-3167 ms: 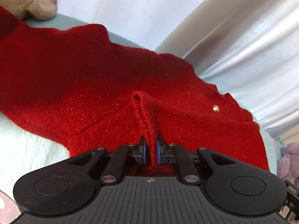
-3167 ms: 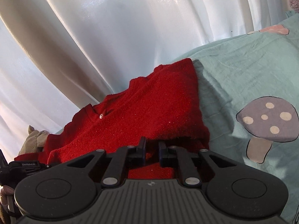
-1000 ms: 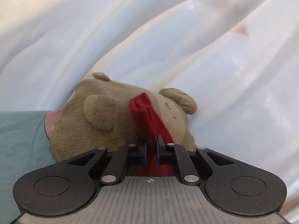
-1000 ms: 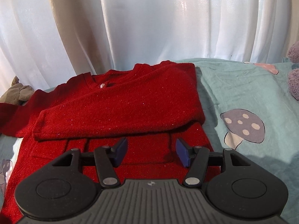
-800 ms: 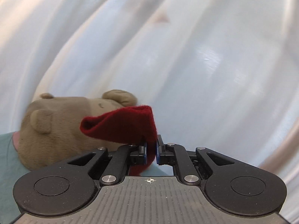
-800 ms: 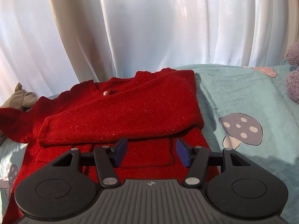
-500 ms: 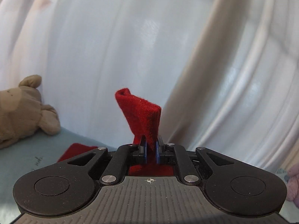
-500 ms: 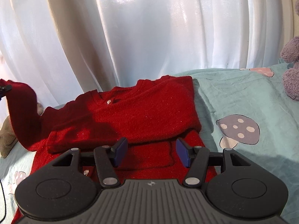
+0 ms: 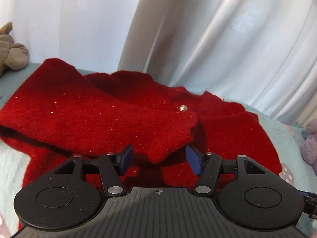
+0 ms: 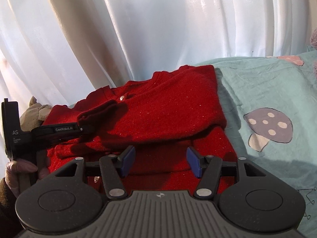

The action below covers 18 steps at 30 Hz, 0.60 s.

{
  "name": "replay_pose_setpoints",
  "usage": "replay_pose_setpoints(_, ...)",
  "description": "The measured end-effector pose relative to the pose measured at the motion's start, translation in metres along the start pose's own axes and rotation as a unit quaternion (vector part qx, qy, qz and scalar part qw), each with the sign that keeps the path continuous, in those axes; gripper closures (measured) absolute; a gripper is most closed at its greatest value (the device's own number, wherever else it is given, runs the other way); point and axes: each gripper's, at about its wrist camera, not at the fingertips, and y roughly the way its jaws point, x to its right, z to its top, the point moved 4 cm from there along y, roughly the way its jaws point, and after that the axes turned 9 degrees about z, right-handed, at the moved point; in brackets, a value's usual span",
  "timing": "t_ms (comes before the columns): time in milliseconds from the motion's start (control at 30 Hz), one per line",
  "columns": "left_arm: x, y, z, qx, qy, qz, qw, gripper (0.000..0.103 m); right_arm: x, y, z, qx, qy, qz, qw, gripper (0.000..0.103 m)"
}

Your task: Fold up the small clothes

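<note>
A small red knit cardigan [image 9: 122, 119] with a gold button [image 9: 182, 108] lies on the teal sheet [image 10: 263, 91]; both sleeves are folded across its front. It also shows in the right wrist view [image 10: 168, 115]. My left gripper [image 9: 158, 159] is open, with the cuff of the left sleeve lying loose between its blue pads. It shows from the side in the right wrist view [image 10: 84, 128], over the sweater's left part. My right gripper [image 10: 159, 163] is open and empty, just above the sweater's lower hem.
White curtains [image 10: 158, 29] hang right behind the bed. A beige plush toy [image 9: 11, 53] lies at the far left and a purple plush toy [image 9: 311, 144] at the right. The sheet has a mushroom print [image 10: 267, 127] to the right of the sweater.
My left gripper carried the left sleeve up and over the sweater's front, then opened and let it go. My right gripper stayed open and hardly moved.
</note>
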Motion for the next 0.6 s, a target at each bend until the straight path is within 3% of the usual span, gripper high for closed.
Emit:
replay_pose_setpoints(133,-0.02,-0.033,0.005,0.025,-0.003,0.032,0.9992,0.035,-0.014,0.027,0.011,-0.017,0.017,0.049,0.999,0.046)
replay_pose_setpoints(300,-0.052,-0.026,-0.004,-0.003,-0.033,0.086,0.9957,0.036,-0.037,0.074,0.024,-0.052,0.033,0.109,0.992,0.046)
replay_pose_setpoints(433,-0.065,-0.02,-0.012,-0.021,-0.051,0.094,0.994,0.04,-0.041,0.123,0.029,-0.098,0.08,0.144,0.981,0.047)
replay_pose_setpoints(600,-0.07,-0.009,-0.014,-0.03,-0.053,0.098,0.9933,0.049,-0.052,0.154,0.033,-0.11,0.1,0.175,0.973,0.052)
